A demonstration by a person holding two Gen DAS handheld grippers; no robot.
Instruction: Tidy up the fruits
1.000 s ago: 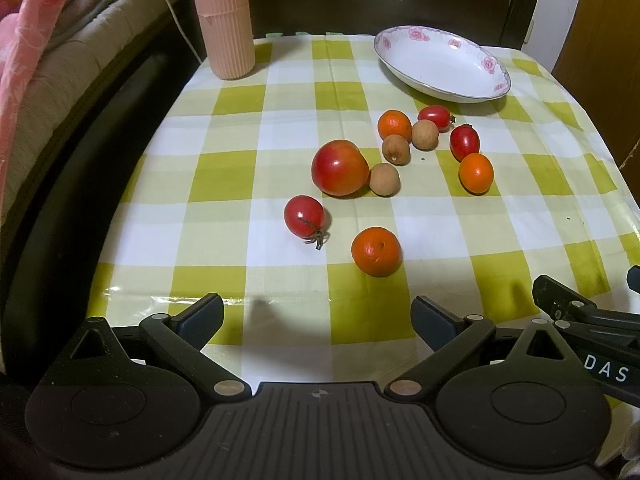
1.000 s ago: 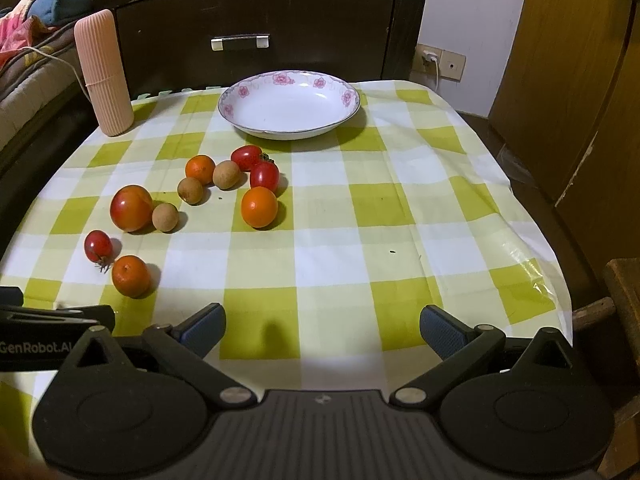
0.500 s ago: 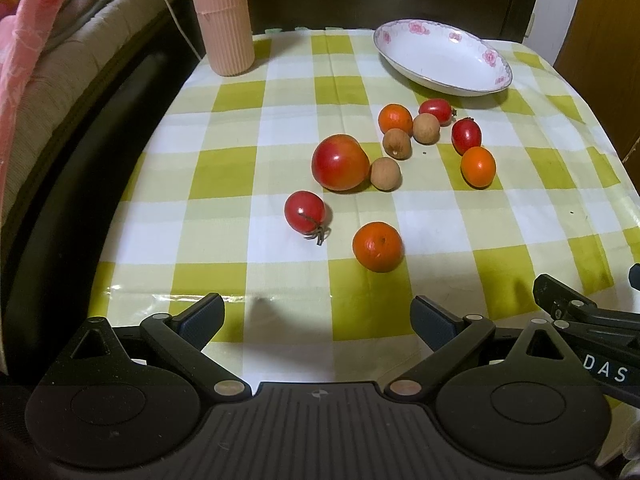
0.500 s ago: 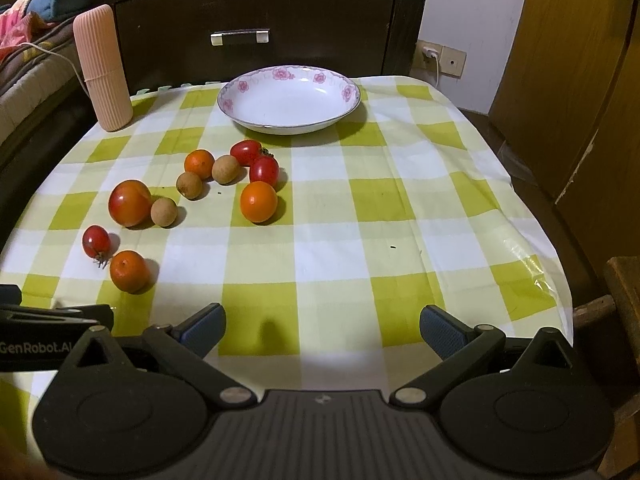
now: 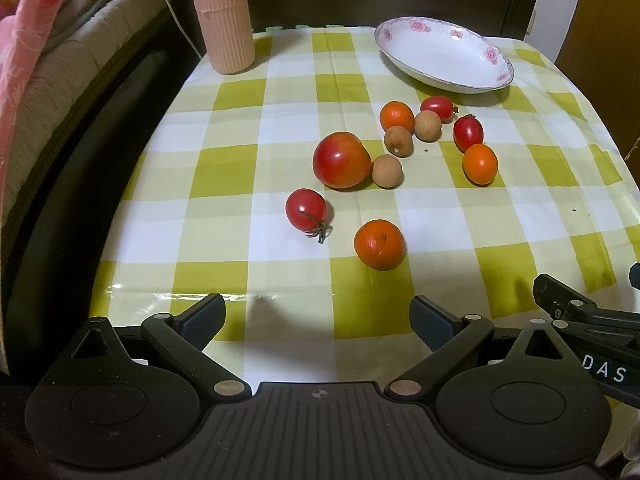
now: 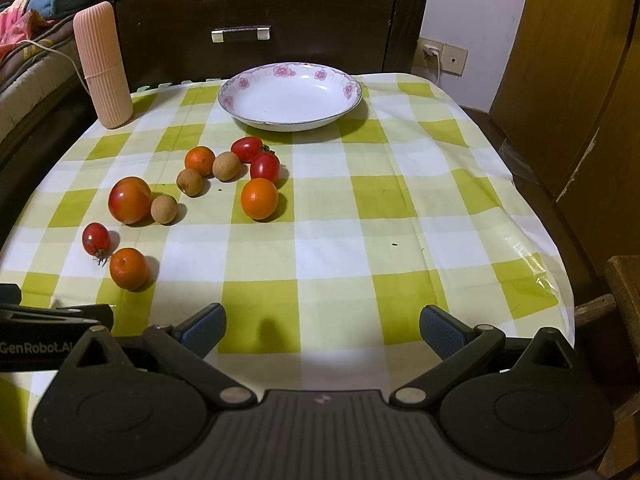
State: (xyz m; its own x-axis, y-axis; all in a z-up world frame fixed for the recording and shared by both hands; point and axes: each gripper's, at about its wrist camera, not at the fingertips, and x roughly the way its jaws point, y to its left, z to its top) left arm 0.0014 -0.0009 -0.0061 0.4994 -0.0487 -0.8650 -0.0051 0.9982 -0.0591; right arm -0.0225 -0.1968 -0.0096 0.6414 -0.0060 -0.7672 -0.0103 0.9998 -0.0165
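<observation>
— Where's everything?
— On the yellow-checked desk: the white flower-rimmed bowl far and empty, the big red tomato and small round orange scattered near.
— Your tools?
— My left tool and right tool gape, holding nothing, ready to grab fruit.

Green-and-white checked tablecloth, dark wood headboard behind it, white wall with outlets, wooden wardrobe on the right.
</observation>
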